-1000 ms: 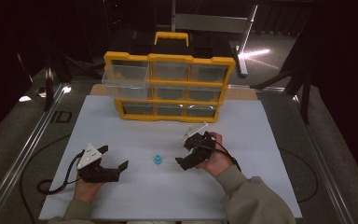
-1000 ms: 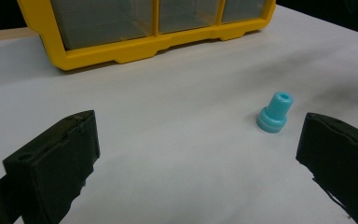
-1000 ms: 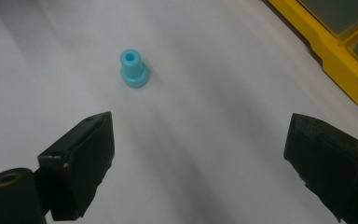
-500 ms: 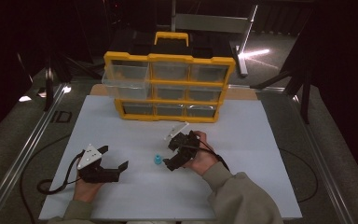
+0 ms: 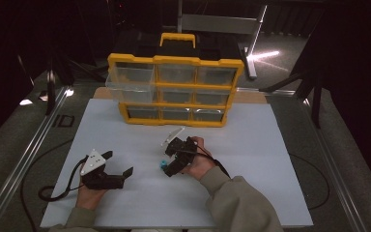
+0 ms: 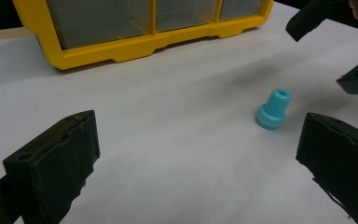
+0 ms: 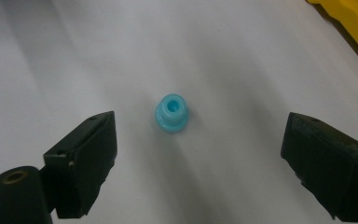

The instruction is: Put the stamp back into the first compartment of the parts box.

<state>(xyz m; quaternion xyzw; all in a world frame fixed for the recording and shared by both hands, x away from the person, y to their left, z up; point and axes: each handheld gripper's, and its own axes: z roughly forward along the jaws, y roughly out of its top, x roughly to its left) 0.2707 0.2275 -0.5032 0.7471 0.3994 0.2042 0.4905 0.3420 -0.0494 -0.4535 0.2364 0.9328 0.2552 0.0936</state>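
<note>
Right tongs (image 5: 166, 166) are spread wide, hanging right over the little blue grommet (image 7: 171, 113), which sits upright on the white desk (image 5: 251, 159) between the jaws, untouched. Left tongs (image 5: 118, 164) gape too, well off to the side. Yellow drawer organizer (image 5: 176, 89) stands behind.

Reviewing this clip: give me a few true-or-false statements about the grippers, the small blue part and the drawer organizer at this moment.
1. The right gripper has its jaws open around the small blue part. True.
2. The blue part is lifted off the table. False: it stands upright on the white surface.
3. The left gripper is shut on the blue part. False: its jaws are open and the part lies ahead of them, untouched.
4. The yellow drawer organizer has its top left drawer pulled out. True.
</note>
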